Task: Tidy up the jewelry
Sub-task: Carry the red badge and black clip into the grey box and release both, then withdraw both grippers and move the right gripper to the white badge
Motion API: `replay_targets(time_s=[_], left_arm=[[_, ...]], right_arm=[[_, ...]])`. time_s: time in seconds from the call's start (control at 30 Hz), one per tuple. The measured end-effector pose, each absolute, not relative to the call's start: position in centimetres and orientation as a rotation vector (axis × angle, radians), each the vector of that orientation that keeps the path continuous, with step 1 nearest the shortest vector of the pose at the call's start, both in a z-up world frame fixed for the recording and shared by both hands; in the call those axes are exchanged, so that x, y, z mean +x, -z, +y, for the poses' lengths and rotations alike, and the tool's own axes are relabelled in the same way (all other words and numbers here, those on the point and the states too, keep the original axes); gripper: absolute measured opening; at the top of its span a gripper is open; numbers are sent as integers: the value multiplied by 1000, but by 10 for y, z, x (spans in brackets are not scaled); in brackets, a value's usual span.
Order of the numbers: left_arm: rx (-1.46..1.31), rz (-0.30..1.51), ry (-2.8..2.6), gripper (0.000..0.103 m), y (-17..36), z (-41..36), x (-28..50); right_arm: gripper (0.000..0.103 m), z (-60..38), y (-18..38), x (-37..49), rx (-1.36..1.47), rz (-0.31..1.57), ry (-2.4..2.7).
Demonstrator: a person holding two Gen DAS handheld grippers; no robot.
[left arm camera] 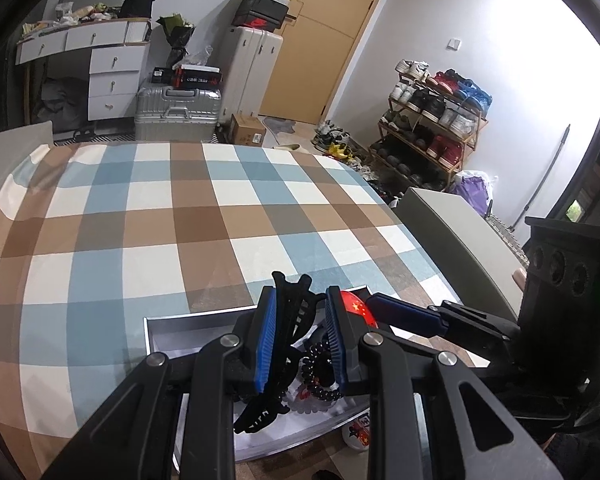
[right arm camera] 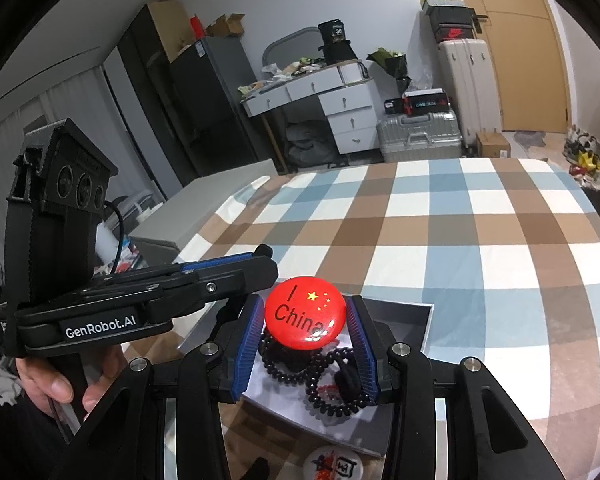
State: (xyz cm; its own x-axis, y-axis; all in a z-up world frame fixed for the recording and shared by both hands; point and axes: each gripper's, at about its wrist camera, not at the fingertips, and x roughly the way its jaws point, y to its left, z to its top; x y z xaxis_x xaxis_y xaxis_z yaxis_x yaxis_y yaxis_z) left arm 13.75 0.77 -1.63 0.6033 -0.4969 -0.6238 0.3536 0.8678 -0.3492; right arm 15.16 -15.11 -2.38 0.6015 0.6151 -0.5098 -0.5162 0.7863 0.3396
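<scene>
A: Checking progress: what sits in the tray [right arm camera: 404, 312]?
B: Coils [right arm camera: 324, 384] inside. Left gripper [left arm camera: 300, 336] clamps a claw clip [left arm camera: 284, 320], right gripper [right arm camera: 306, 344] clamps a badge [right arm camera: 302, 314], both over it. A white badge [right arm camera: 334, 464] lies outside.

The red round badge [right arm camera: 303, 313], seen from the right wrist view, carries a black "I" and "China" with a large yellow star and four small ones between them. The black body of the left tongs [right arm camera: 256, 276], lying across that same view, bears a label that reads "GenRobot.AI" in white letters. Far back, a black container [right arm camera: 334, 32] on the white dressing table shows a number that looks like "38", and a dark shoebox [right arm camera: 454, 32] stacked on the pale upright suitcase bears a red swoosh logo; the print on the other boxes is too small to read.
</scene>
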Motion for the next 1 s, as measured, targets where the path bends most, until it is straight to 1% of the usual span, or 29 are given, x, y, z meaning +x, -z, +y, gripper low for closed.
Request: replay_targets(time_s=[0.1, 0.13, 0.17, 0.23, 0.33, 0.37, 0.43, 0.5, 0.7, 0.8, 0.87, 1.0], left_arm=[[-208, 787, 517, 20, 19, 8, 140], [-203, 796, 511, 23, 19, 8, 141], [-200, 802, 508, 28, 20, 8, 142], [-200, 804, 505, 36, 19, 10, 142], [-193, 774, 495, 41, 12, 12, 136], [-184, 765, 481, 42, 11, 13, 134], [-176, 753, 460, 43, 9, 15, 131], [-181, 751, 449, 44, 9, 18, 129], [-176, 749, 406, 46, 10, 22, 118], [-164, 738, 391, 51, 8, 23, 111], [-142, 720, 371, 59, 5, 22, 106], [-143, 710, 360, 60, 2, 22, 99]], right_arm=[[44, -151, 26, 154, 165, 661, -661], [45, -151, 26, 154, 166, 666, -661], [46, -151, 27, 154, 170, 670, -662], [46, -154, 28, 154, 175, 673, -649], [46, -161, 25, 147, 184, 654, -639], [46, -164, 24, 144, 183, 645, -627], [53, -170, 21, 139, 188, 628, -612], [58, -175, 17, 134, 192, 612, -598], [60, -182, 8, 121, 186, 577, -577], [63, -183, 3, 112, 176, 558, -572], [64, -183, 0, 106, 163, 545, -571], [65, -182, -5, 93, 140, 512, -567]])
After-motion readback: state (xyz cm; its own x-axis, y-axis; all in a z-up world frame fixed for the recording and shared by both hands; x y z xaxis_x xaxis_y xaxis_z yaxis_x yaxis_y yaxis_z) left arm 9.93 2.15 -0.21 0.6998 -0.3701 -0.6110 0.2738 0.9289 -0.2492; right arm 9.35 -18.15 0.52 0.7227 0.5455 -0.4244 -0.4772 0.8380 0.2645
